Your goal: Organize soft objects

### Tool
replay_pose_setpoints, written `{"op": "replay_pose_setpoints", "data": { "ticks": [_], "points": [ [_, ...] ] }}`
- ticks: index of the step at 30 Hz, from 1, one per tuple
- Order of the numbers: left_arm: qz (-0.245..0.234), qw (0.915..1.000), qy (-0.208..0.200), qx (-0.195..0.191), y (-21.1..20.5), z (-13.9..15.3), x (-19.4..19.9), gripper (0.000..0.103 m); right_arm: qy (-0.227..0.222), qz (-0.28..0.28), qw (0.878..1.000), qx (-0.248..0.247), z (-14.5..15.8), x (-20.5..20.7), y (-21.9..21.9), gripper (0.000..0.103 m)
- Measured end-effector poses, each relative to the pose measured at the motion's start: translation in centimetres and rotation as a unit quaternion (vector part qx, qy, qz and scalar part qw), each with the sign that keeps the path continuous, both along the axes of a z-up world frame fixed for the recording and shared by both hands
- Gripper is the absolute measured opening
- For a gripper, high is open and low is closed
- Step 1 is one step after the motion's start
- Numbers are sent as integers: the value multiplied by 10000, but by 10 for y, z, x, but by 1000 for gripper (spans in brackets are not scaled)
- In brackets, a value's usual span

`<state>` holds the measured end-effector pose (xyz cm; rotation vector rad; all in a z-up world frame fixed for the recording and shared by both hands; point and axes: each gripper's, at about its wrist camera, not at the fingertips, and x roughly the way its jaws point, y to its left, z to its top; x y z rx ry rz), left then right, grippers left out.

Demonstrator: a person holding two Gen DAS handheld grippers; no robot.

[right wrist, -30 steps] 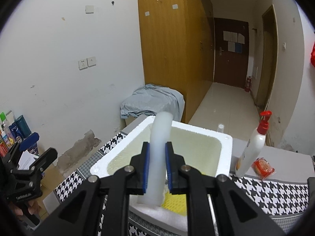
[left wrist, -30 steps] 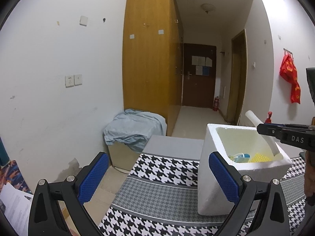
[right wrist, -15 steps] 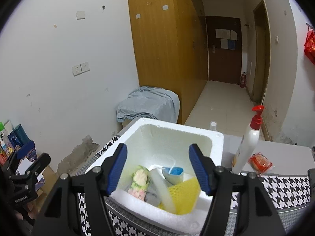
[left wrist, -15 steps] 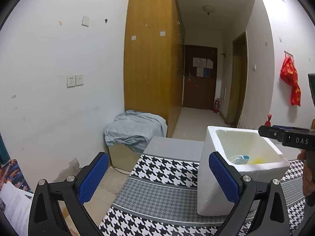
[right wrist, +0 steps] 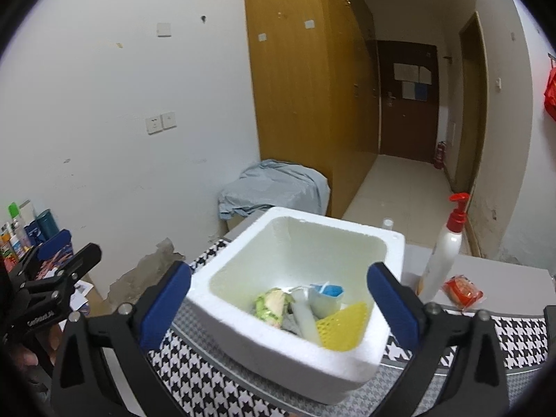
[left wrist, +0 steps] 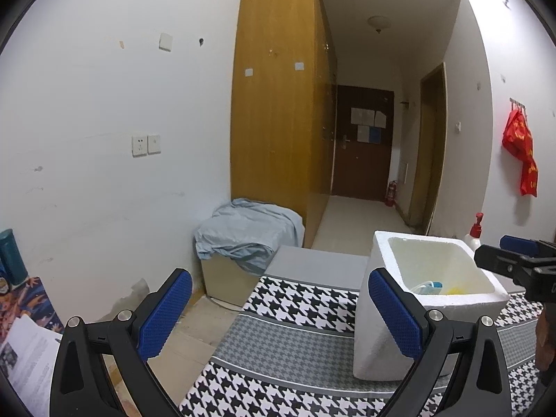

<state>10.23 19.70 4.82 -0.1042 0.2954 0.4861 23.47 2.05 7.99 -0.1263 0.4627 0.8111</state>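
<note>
A white foam box [right wrist: 243,271] stands on the houndstooth cloth [right wrist: 194,375]. Inside lie a white foam tube [right wrist: 305,319], a yellow mesh sponge [right wrist: 344,326], a green-pink soft item [right wrist: 271,307] and a blue-white piece [right wrist: 326,297]. My right gripper [right wrist: 278,302] is open and empty, above the box's near rim. My left gripper [left wrist: 278,316] is open and empty, left of the box [left wrist: 378,333], over the cloth's edge [left wrist: 295,316]. The right gripper's tip also shows in the left wrist view [left wrist: 514,260].
A white pump bottle with a red top [right wrist: 446,250] and a red packet [right wrist: 462,290] sit right of the box. A blue-grey cloth covers a low box [left wrist: 243,232] by the wall. A wooden wardrobe [left wrist: 278,121] stands behind. Papers [left wrist: 27,354] lie at left.
My right gripper opened and let the white foam tube drop into the box, then drew back a little. The left gripper stayed open and barely moved.
</note>
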Motion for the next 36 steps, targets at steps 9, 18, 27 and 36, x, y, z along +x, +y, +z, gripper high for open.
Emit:
{"op": "replay_pose_setpoints", "data": {
  "ticks": [9,18,27,36],
  "points": [
    [7,9999,-131,-29,-14,6,-22,102,-213,252,9994,54,7,-30,-10,103],
    [125,9997,-189,90,-25,13,-48,102,-265,363,9982,393,17,-57,-27,103],
    [-82,9989,-425,155,-57,9,-81,102,-375,538,9966,500,11,-90,-56,103],
    [-221,9984,-499,147,-99,6,-101,102,-524,666,9947,574,4,-125,-87,103]
  ]
}}
